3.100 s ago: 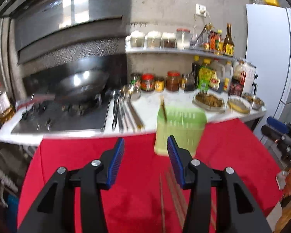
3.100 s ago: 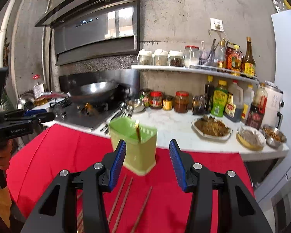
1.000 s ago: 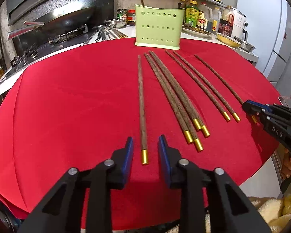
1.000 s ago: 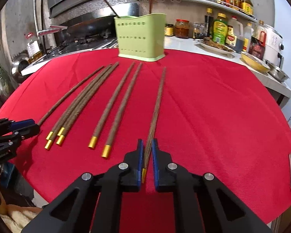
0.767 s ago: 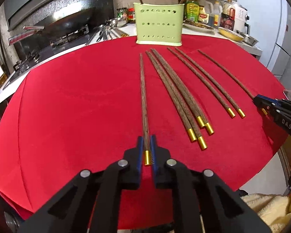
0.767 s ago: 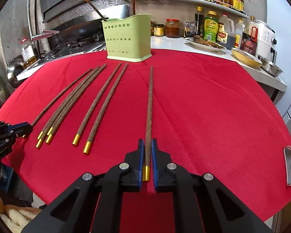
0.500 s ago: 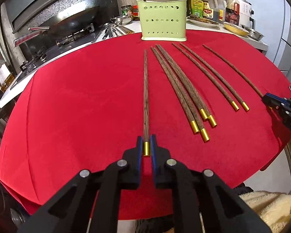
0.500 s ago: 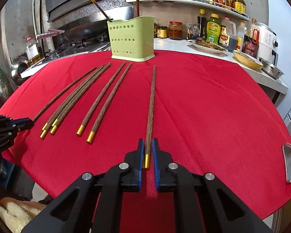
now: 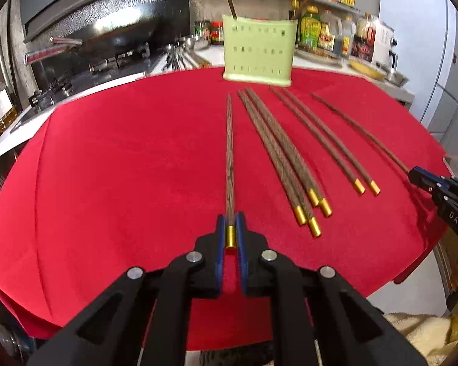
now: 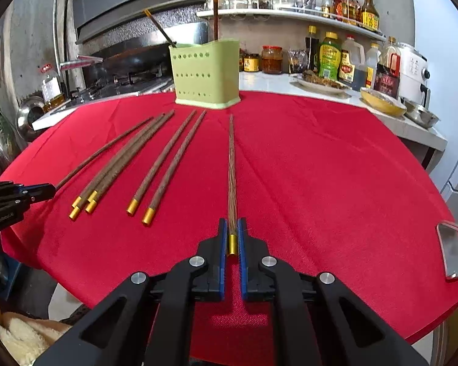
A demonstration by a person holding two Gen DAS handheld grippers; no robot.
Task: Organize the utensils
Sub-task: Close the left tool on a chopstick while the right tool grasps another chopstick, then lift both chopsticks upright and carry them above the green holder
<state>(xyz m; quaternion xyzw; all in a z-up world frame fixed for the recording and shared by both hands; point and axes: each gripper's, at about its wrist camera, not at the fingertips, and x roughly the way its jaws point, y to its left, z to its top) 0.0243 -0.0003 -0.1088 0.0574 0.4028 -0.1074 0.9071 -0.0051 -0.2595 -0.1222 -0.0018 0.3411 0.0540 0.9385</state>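
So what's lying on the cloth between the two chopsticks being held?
Six loose chopsticks lie side by side between them: four bunched together, then a pair, clearest in the right wrist view.

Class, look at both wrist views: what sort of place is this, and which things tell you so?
Most likely a home kitchen. A wok sits on a gas stove under a hood, a shelf and the counter hold sauce bottles and jars, and a green utensil holder stands on a red tablecloth with chopsticks laid out.

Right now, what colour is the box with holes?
Light green holder, clearest in the right wrist view.
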